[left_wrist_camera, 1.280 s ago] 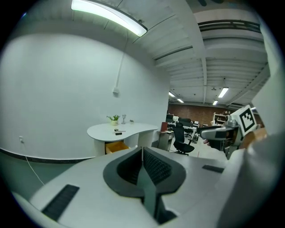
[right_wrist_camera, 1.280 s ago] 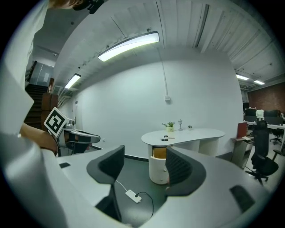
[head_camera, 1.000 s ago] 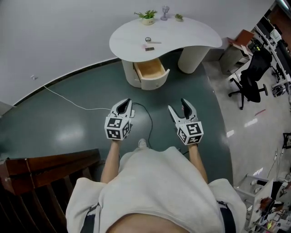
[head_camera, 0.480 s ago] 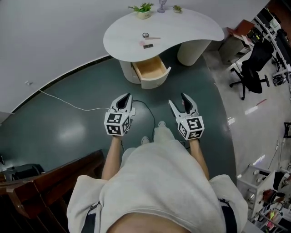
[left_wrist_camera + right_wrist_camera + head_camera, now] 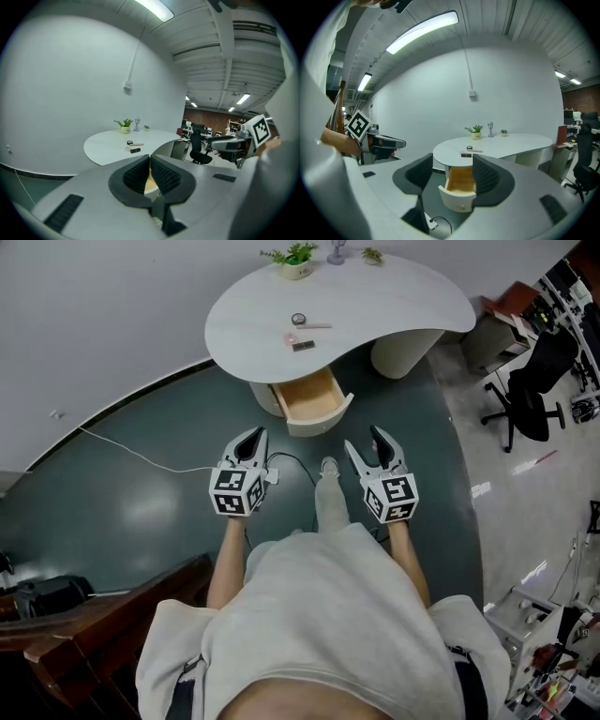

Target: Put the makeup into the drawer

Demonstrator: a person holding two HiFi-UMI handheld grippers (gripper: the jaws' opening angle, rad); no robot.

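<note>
Hanging nearest the camera, the left gripper (image 5: 251, 435) is keeping its jaws pressed together on nothing, while the right gripper (image 5: 364, 439) beside it is carrying its jaws spread and empty, having just been narrowing a little. Both are pointing forward over the dark floor (image 5: 141, 474), well apart from anything to grasp.

Beyond them the drawer (image 5: 312, 397) is standing pulled open and looking empty, just under the near edge of the white tabletop (image 5: 394, 296). Farther on, the makeup is lying in a small cluster on that tabletop, directly behind the drawer: a black tube (image 5: 303, 346) nearest, a pink piece (image 5: 292, 337) touching or just beside it, then a slim stick (image 5: 317, 326) and a round compact (image 5: 299, 320). The tube and the stick are lying crosswise to the line of approach.

The cluster is sitting straight ahead, roughly midway between the two grippers. The right gripper view is framing it between that gripper's jaws, so the right one seems better placed to reach first.
</note>
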